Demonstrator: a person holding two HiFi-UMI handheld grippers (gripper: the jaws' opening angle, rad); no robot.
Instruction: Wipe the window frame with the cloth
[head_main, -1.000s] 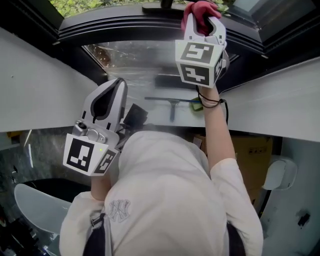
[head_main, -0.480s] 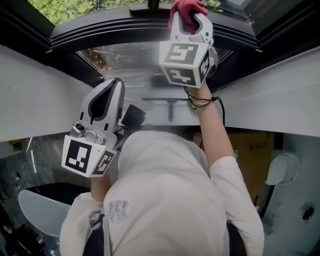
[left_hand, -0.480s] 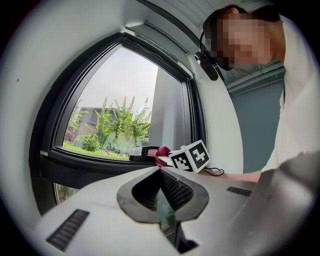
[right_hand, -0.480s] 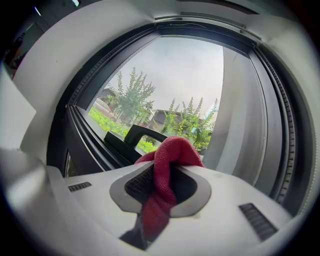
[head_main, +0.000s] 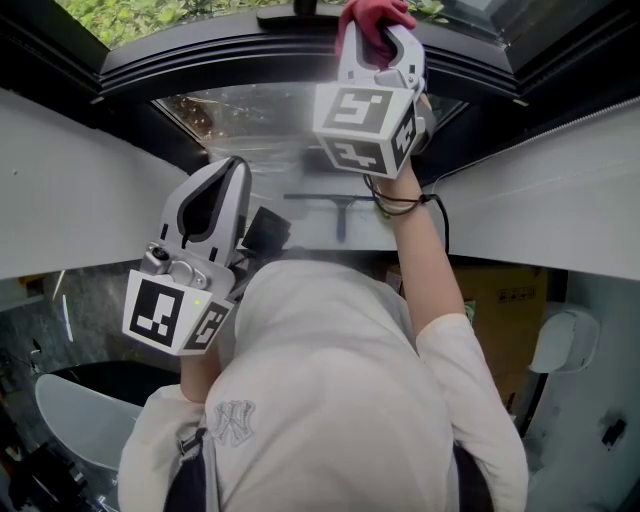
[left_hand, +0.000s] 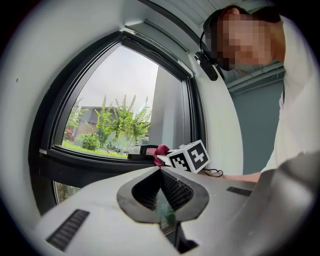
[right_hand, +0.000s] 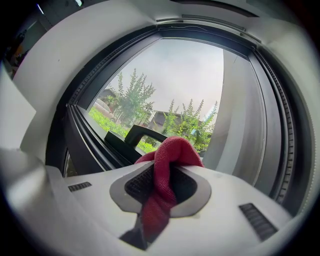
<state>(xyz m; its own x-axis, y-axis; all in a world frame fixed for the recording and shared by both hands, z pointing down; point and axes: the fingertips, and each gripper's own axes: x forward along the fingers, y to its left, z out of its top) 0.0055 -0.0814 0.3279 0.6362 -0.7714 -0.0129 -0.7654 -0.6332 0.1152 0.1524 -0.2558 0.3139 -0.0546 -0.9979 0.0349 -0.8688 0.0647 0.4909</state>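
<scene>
A red cloth is pinched in my right gripper, which is raised to the black window frame at the top of the head view. In the right gripper view the cloth bulges out between the shut jaws, just short of the frame's lower rail. My left gripper hangs lower, at the left, away from the frame, shut with nothing in it. From the left gripper view I see the cloth and the frame ahead.
A black window handle sits on the rail just beyond the cloth. A squeegee lies on the sill below the glass. White wall panels flank the window. A cardboard box stands lower right.
My right gripper has carried the cloth a little to the left along the frame's rail; over the last half second it hardly moves. The left gripper stays where it was.
</scene>
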